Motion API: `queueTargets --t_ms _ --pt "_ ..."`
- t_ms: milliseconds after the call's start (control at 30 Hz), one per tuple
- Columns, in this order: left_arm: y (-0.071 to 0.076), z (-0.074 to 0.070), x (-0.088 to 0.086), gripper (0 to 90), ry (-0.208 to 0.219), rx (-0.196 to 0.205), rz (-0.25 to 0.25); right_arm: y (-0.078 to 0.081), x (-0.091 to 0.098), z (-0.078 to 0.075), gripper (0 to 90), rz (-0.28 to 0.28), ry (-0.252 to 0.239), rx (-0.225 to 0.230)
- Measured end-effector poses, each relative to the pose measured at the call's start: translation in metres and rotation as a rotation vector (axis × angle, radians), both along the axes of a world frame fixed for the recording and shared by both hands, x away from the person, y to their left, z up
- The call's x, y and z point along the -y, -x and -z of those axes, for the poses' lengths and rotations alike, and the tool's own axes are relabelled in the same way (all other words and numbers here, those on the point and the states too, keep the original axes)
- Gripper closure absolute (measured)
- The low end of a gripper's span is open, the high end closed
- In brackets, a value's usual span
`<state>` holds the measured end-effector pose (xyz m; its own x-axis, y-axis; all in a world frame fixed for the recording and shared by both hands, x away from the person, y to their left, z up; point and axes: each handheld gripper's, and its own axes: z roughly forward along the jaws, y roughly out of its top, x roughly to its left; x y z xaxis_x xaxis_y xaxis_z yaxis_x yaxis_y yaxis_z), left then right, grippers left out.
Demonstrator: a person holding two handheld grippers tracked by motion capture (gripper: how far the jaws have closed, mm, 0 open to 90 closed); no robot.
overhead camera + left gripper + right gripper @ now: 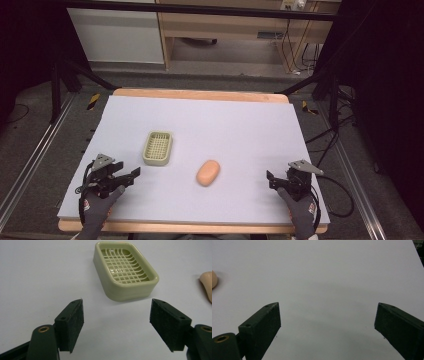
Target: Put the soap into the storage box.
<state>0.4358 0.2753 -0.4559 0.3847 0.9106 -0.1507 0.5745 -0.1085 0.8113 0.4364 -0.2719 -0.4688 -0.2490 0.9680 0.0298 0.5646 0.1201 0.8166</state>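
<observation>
On the pale lavender table mat (215, 120), near its front edge, the left gripper (131, 176) rests low in a gloved hand (97, 210), its two black jaws spread wide with nothing between them but bare mat. Seen along those jaws in the left gripper view, the felt-like pads (75, 325) stand well apart and touch nothing, and the green soap dish (125, 270) lies just ahead of them, a little to the right of the gap, upright with its gridded floor showing and nothing lying in it. From the high view the soap dish (158, 147) sits just beyond and slightly to the right of the left gripper, near but not touching. The peach-coloured soap bar (208, 173) lies flat on the mat to the right of the dish, apart from it, and roughly midway between the two grippers; its edge also peeks in at the right border of the left gripper view and the left border of the right gripper view. At the front right of the mat, the right gripper (272, 181) is held in the other gloved hand (302, 212), jaws likewise wide apart over bare mat, gripping nothing and well away from the soap bar.
</observation>
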Motion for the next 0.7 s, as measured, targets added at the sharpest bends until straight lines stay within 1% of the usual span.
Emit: queueTargets --t_ms 167,300,400,533,667,700 --pt "0.003 -0.004 0.008 27.2 0.016 0.011 0.015 0.0 -0.001 0.0 7.2 -0.001 0.006 0.004" --pt "0.003 -0.005 0.014 27.3 0.008 0.011 0.032 0.0 -0.001 0.0 7.3 0.002 0.002 -0.004" --pt "0.003 -0.005 0.017 27.3 -0.002 0.011 0.044 0.0 -0.001 0.0 7.3 0.002 0.004 0.0" --pt "0.003 -0.006 0.021 27.1 -0.007 0.017 0.056 0.0 -0.001 0.0 7.3 0.007 0.005 0.0" --pt "0.004 -0.008 0.026 29.1 -0.012 0.029 0.066 0.0 -0.001 0.0 7.2 0.006 0.002 -0.004" --pt "0.004 -0.009 0.028 29.4 -0.019 0.029 0.069 0.0 -0.002 0.0 7.3 0.005 0.001 -0.004"
